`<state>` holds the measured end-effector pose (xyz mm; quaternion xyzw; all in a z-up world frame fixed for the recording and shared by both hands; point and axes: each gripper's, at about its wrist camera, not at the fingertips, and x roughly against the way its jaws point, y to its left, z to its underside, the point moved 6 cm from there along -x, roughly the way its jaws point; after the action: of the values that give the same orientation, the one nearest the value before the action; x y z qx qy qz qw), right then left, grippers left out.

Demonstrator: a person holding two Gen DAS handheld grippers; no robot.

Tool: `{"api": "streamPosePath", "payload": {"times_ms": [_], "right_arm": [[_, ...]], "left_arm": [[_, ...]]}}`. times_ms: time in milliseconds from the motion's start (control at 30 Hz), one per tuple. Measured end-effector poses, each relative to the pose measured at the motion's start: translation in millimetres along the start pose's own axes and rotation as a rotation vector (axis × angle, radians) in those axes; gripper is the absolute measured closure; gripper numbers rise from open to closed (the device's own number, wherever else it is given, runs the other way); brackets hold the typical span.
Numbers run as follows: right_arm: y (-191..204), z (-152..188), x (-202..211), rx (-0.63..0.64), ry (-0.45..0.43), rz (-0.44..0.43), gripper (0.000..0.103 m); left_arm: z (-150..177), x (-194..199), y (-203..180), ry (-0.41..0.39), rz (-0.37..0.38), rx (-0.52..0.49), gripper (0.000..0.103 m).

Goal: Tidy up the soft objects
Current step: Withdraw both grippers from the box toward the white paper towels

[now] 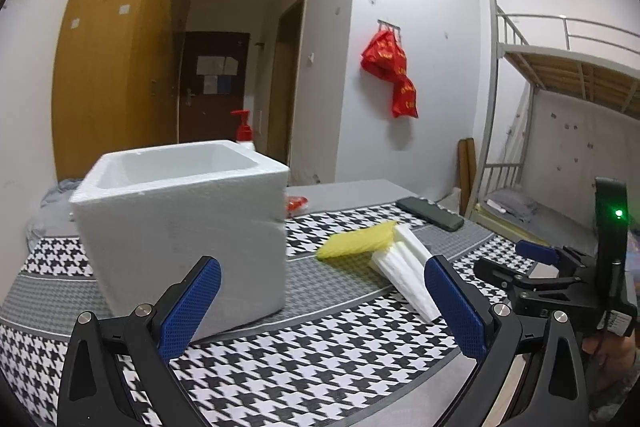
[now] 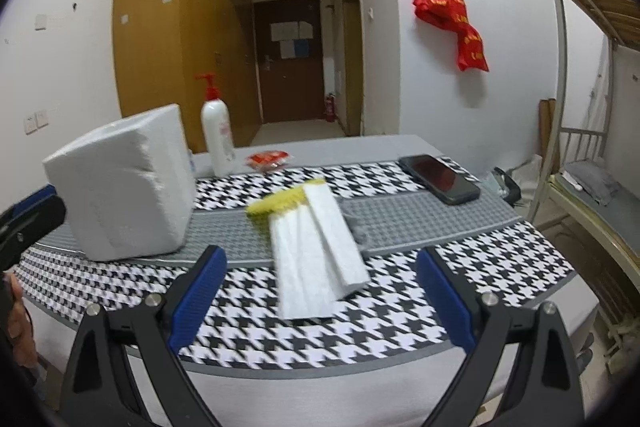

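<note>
Above the desk's near edge, the left gripper and right gripper gape wide, empty; white foam strips and yellow sponge lie mid-desk beside the white styrofoam box.

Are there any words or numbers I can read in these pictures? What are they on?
None can be read for sure.
Red bags on the wall hook: yellow writing, too blurred to read.
Pump bottle: a red mark on its side, too small to read.
Papers on the far door: too small to read.
Red packet on the table: no print can be made out.
Foam box, foam strips and phone: no writing shows.
</note>
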<state>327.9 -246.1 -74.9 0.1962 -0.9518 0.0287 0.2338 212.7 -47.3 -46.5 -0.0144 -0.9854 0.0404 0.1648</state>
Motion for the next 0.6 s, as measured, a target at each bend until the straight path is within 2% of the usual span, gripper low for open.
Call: {"api": "streamPosePath", "payload": {"times_ms": [467,600], "right_arm": [[-30.5,13.2,-30.2,-0.038,0.076,-0.032,0.006],[-31.4,13.4,-38.4,-0.031,0.090,-0.062,0.015]], "left_arm": [[5.6,-35.6,-27.6,0.075,0.034,-0.033,0.001],[8.3,-41.3,-30.4,0.092,0.032,-0.038,0.001]]}}
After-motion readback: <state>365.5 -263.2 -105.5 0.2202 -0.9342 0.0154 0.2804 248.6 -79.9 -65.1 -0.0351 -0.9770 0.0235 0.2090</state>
